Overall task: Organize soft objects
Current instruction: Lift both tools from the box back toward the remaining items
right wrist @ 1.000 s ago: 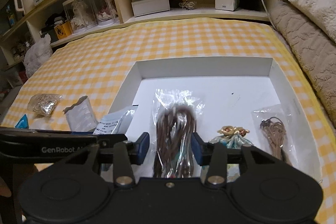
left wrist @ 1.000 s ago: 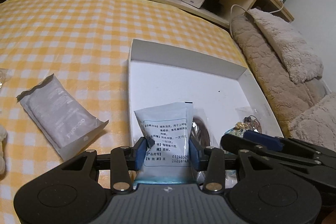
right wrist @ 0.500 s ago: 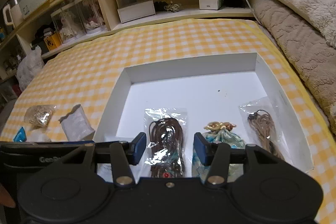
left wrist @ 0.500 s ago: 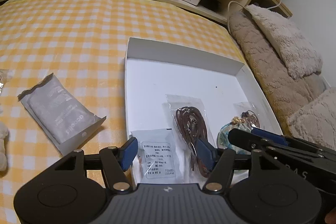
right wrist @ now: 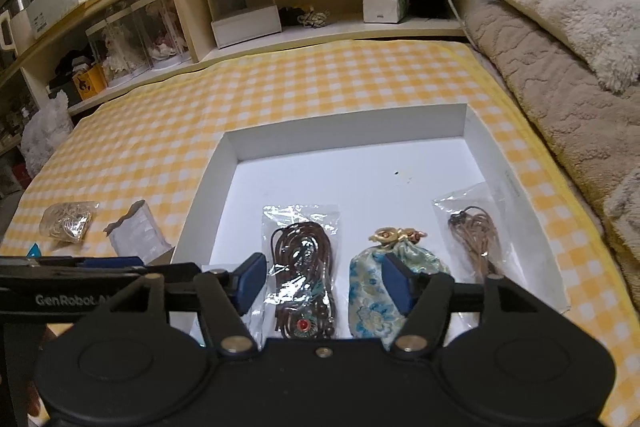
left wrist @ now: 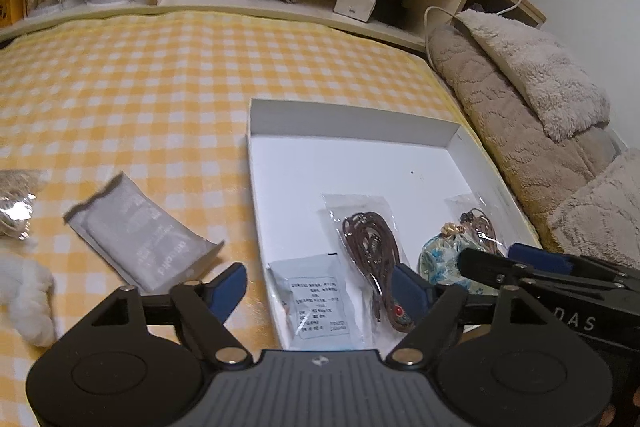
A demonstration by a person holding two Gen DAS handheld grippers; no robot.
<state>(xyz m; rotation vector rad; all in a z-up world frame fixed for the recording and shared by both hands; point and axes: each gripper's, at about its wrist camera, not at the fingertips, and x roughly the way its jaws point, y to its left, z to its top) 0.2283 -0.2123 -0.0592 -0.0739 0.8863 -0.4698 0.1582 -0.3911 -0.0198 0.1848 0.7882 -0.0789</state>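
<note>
At the far left, a bag of pale rubber bands (right wrist: 68, 225) is lying on the yellow checked bed cover (left wrist: 160, 87), with a white plush item (left wrist: 28, 291) sitting nearer along the left edge of the left wrist view. Just right of these, a grey foil pouch (left wrist: 140, 239) is resting on the cover, outside the white tray (left wrist: 352, 119) and close to its left wall.

The left gripper (left wrist: 320, 287) is hanging over the tray's near left corner. Its jaws have just been opening and are now standing wide apart; the white labelled sachet (left wrist: 316, 303) is lying flat on the tray floor between them, and neither pad is pressing on it.

Next right in the tray, a clear bag holding a dark brown cord necklace (right wrist: 302, 259) is lying flat. The right gripper (right wrist: 324, 283) is hovering over it — its jaws have likewise just been opening, are standing apart, and are gripping nothing. The right blue pad is overlapping the blue floral drawstring pouch (right wrist: 372, 287) in view; whether it is touching cannot be told.

Further right, a clear bag with a lighter brown cord (right wrist: 472, 231) is lying near the tray's right wall. Beyond the tray, beige plush blankets (left wrist: 540, 99) are lying piled along the bed's right side.
</note>
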